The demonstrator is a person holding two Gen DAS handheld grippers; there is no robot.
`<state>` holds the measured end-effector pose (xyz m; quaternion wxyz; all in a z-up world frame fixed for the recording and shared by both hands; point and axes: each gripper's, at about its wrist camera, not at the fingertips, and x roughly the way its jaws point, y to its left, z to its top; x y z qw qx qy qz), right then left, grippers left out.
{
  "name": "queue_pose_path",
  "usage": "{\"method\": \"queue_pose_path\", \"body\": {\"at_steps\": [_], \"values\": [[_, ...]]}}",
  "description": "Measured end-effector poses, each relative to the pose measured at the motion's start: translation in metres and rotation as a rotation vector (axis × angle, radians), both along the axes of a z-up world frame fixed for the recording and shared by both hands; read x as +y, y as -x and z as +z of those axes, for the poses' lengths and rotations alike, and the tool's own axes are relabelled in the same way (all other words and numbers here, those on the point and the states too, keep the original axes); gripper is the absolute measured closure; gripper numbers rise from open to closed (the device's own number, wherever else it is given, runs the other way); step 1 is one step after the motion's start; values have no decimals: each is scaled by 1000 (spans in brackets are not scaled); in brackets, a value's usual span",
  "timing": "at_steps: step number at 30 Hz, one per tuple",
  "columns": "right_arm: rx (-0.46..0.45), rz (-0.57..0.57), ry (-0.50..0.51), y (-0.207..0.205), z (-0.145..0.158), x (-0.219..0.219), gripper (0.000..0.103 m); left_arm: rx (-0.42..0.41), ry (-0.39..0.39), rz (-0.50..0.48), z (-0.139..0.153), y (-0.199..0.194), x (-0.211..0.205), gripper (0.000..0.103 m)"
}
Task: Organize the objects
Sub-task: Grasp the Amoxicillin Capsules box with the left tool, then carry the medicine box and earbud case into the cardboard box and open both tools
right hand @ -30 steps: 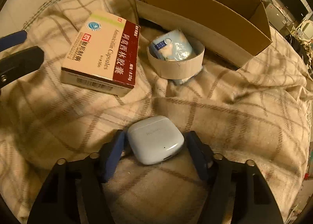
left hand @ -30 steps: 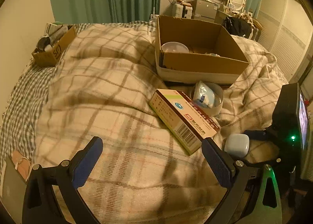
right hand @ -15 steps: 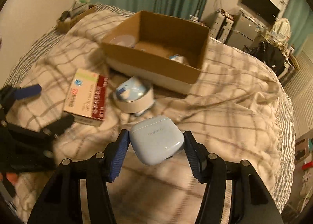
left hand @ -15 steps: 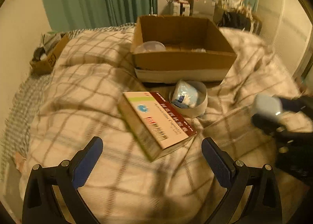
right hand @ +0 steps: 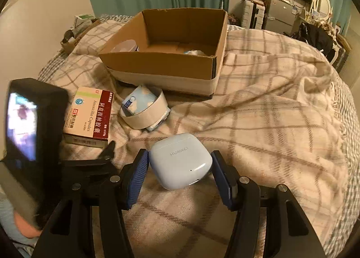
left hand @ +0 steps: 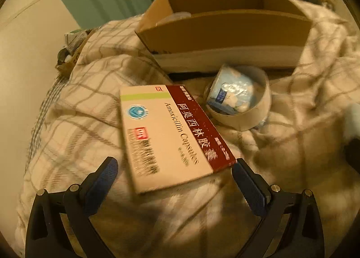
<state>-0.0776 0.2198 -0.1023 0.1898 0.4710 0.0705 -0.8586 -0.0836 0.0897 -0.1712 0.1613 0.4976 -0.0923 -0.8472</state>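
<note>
Right jaws clamping earbud case (right hand: 180, 160), hinge edge pointing away

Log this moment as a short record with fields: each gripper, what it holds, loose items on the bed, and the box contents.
right gripper: shut on earbud case, held above the blanket
left gripper: open, holds nothing, fingers either side of the near end of the medicine box
loose on bed: medicine box; tape roll with a blue tissue pack tucked inside it
cardboard box: open, a round lidded container at its left, a pale wrapped item near the middle
not yet boxed: earbud case, medicine box, tape roll
</note>
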Motion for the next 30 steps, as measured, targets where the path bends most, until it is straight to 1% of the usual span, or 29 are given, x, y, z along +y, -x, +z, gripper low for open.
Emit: {"method": "queue_pose_path", "body": {"at_steps": [3,5,6,9,12,17,20,21,22,23,24,25,27,28,30], "values": [[-8,-7,33,1,-1,4,47,2,58,17,-10,10,6,0],[-6,-8,35,0,-1,4,47,-21,63,26,-17,15,3,0],[-2,-7,29,-1,0,3,47,-16,55,26,-17,16,1,0],[8,-4,5,-4,0,0,47,0,6,12,-13,16,-8,0],[21,-3,-15,-8,2,-1,47,28,-62,-18,-5,12,-14,12],[49,-2,-56,-16,9,-4,47,42,-200,-81,14,-2,-27,18],[58,5,-76,-22,14,-8,47,50,-272,-137,30,-20,-31,22],[59,5,-81,-23,16,-9,47,53,-293,-159,37,-26,-33,25],[61,6,-87,-25,18,-10,47,55,-307,-183,42,-33,-33,70],[62,9,-92,-27,21,-11,47,33,-305,-193,45,-38,-34,87],[65,9,-95,-30,24,-13,47,16,-323,-213,47,-41,-36,103],[69,7,-98,-32,27,-14,47,0,-355,-239,49,-44,-37,103],[82,5,-106,-37,34,-17,47,-28,-366,-250,50,-47,-41,103],[85,4,-107,-38,36,-17,47,-28,-369,-247,50,-48,-44,103],[93,3,-108,-43,42,-19,47,-24,-408,-240,50,-49,-53,103]]}}
